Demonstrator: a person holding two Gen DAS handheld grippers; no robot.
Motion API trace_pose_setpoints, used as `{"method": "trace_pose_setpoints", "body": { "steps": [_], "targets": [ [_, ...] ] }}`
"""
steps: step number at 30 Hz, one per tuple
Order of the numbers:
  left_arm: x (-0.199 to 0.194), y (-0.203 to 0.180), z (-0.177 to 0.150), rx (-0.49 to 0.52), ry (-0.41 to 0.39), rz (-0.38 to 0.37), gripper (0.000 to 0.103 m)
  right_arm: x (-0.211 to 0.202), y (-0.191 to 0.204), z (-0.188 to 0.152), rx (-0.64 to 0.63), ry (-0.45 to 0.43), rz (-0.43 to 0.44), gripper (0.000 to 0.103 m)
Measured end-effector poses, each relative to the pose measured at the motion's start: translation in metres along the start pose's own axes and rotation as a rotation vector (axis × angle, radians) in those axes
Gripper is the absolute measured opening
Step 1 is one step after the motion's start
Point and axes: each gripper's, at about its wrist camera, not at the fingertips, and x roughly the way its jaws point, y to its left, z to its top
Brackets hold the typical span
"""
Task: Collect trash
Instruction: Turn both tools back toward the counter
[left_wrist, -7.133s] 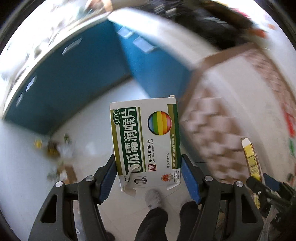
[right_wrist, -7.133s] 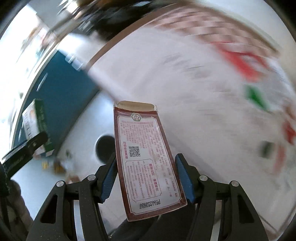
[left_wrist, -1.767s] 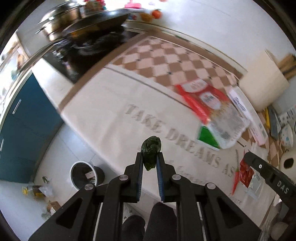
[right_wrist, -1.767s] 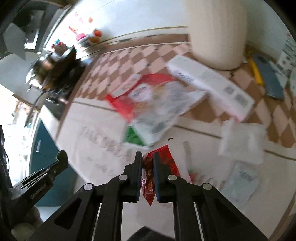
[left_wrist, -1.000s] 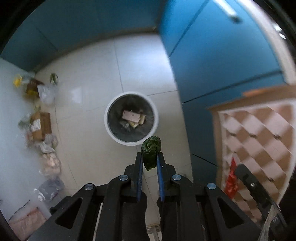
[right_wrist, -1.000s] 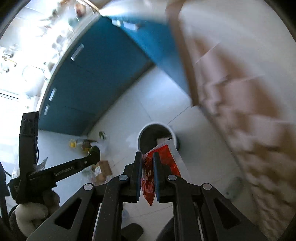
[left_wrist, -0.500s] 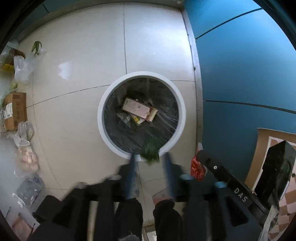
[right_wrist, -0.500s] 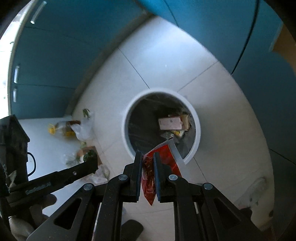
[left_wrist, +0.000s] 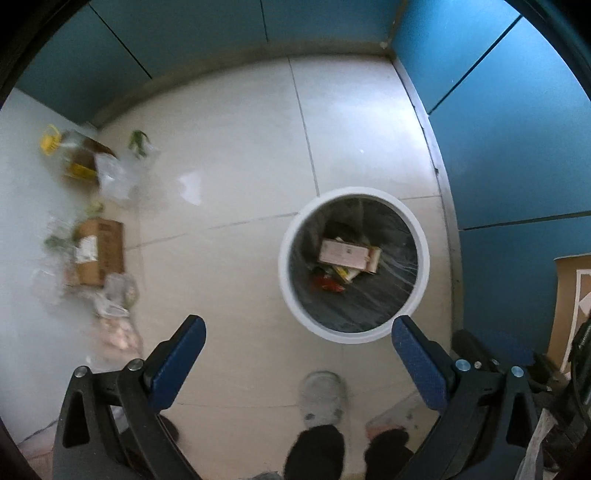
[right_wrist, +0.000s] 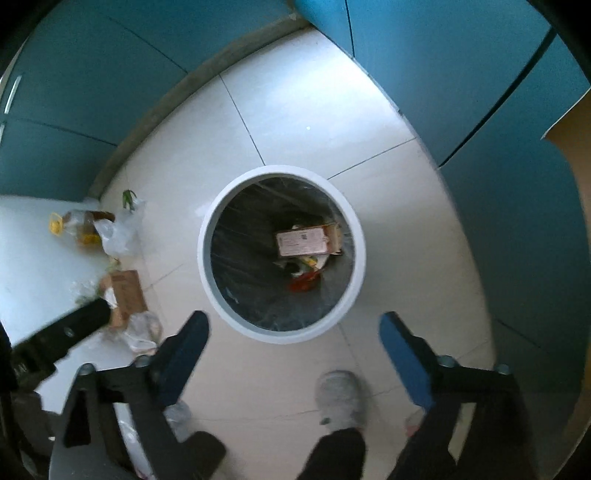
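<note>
we hold the left gripper (left_wrist: 297, 334) and right gripper (right_wrist: 293, 330), jaws wide apart and empty, above the bin (right_wrist: 207, 266), trash (right_wrist: 302, 242) seemingly inside; swinging back blind could clip its rim.

Pale tiled floor (left_wrist: 240, 155) meets teal cabinets (left_wrist: 517, 147).

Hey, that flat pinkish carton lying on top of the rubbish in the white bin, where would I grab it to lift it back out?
The flat pinkish carton lies broad face up in the white round bin, so come straight down with open jaws across its narrow width, pinching the two long edges near the middle. The sides are blocked by the bin wall. Both the left gripper and right gripper hang open and empty.
</note>
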Motion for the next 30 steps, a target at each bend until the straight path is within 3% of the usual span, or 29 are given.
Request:
{"method": "trace_pose_setpoints", "body": {
  "steps": [4, 11, 30],
  "targets": [
    [-0.024, 0.003, -0.013, 0.017, -0.036, 0.064, 0.103, -0.027, 0.009, -0.008, -0.054, -0.024, -0.066, 0.101],
    [-0.074, 0.012, -0.042, 0.001, -0.052, 0.1, 0.103, -0.085, 0.017, -0.031, -0.078, -0.026, -0.112, 0.102],
    [-0.245, 0.006, -0.124, 0.033, -0.146, 0.051, 0.103, -0.308, 0.047, -0.111, -0.16, -0.145, -0.1, 0.102]
  ]
}}
